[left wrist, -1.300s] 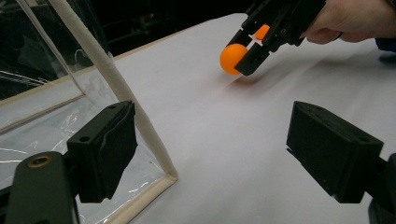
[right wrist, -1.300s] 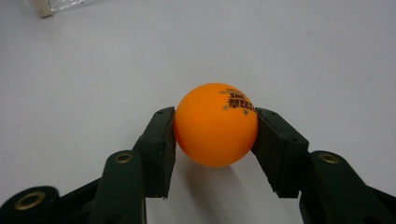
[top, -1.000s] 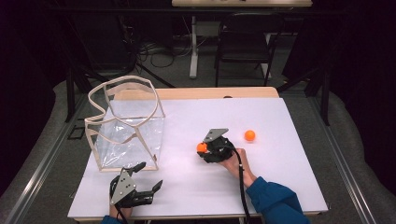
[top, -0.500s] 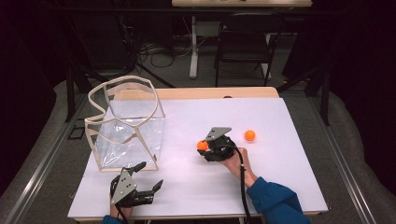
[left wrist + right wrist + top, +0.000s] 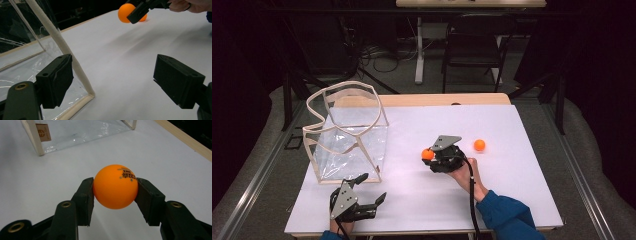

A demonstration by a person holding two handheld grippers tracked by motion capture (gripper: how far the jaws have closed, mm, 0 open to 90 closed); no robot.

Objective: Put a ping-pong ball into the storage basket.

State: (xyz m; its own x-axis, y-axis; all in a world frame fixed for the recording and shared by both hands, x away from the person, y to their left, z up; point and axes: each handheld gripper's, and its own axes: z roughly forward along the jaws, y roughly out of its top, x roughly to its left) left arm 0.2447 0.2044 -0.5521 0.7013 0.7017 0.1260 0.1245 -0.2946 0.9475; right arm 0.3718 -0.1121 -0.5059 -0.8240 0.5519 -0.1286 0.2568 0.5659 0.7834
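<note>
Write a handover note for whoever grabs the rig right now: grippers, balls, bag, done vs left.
Right gripper: shut on an orange ball, mid-table, pointing toward the clear bag.
Left gripper: open, holding nothing, near the front edge just in front of the clear bag's corner.
Second orange ball: loose on the white table, to the right of the right gripper.
Done: one ball picked up. No ball visible inside the bag.
Left, likely: carry the held ball to the bag and drop it in, then fetch the second ball.

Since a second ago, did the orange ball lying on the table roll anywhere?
No. The loose orange ball sits at the same spot on the white table, just right of the right hand-held gripper.
</note>
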